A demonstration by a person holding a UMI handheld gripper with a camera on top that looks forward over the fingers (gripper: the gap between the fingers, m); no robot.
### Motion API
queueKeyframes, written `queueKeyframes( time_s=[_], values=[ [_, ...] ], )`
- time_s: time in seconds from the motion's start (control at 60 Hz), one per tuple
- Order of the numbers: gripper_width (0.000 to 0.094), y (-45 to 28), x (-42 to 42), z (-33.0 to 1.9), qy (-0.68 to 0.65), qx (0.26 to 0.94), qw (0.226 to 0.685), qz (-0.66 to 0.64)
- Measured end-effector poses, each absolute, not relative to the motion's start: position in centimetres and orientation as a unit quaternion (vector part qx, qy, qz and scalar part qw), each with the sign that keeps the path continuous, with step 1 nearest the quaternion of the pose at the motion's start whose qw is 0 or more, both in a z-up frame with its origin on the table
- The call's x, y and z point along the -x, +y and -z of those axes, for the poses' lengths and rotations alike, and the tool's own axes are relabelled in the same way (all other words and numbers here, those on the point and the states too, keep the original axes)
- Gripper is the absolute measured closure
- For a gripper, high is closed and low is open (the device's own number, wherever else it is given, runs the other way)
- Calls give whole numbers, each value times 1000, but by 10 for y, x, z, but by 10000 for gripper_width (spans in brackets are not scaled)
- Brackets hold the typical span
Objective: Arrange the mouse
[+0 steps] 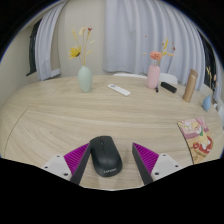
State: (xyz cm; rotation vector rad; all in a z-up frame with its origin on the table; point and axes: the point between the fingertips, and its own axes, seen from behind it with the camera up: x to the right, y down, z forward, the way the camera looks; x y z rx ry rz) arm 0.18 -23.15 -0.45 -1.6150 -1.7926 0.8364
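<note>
A black wireless mouse (pixel 105 157) lies flat on the light wooden table (pixel 55 120), its front end pointing away from me. It sits between the two fingers of my gripper (pixel 111 160). The left magenta pad (pixel 77 157) is very close to the mouse's side. The right pad (pixel 147 157) stands off from it with a thin strip of table showing. The gripper is open around the mouse, which rests on the table.
Far across the table stand a teal vase with yellow flowers (pixel 85 78) and a pink vase with flowers (pixel 153 76). A white remote (pixel 119 90) lies between them. A wooden block (pixel 189 85) and a colourful booklet (pixel 195 135) are at the right.
</note>
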Motion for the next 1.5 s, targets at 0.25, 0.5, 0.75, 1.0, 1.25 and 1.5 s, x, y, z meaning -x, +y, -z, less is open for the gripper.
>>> queueKeyframes(
  time_s=[0.25, 0.5, 0.75, 1.0, 1.25, 1.5],
  values=[
    [76, -217, 18, 11, -668, 614, 296, -298],
    [247, -224, 19, 14, -672, 614, 283, -303],
    [569, -227, 16, 13, -671, 619, 285, -292],
    [575, -221, 18, -59, -667, 610, 281, -325],
    [574, -70, 92, -178, -589, 635, 355, -352],
    [577, 133, 96, -96, -538, 700, 392, -257]
  ],
)
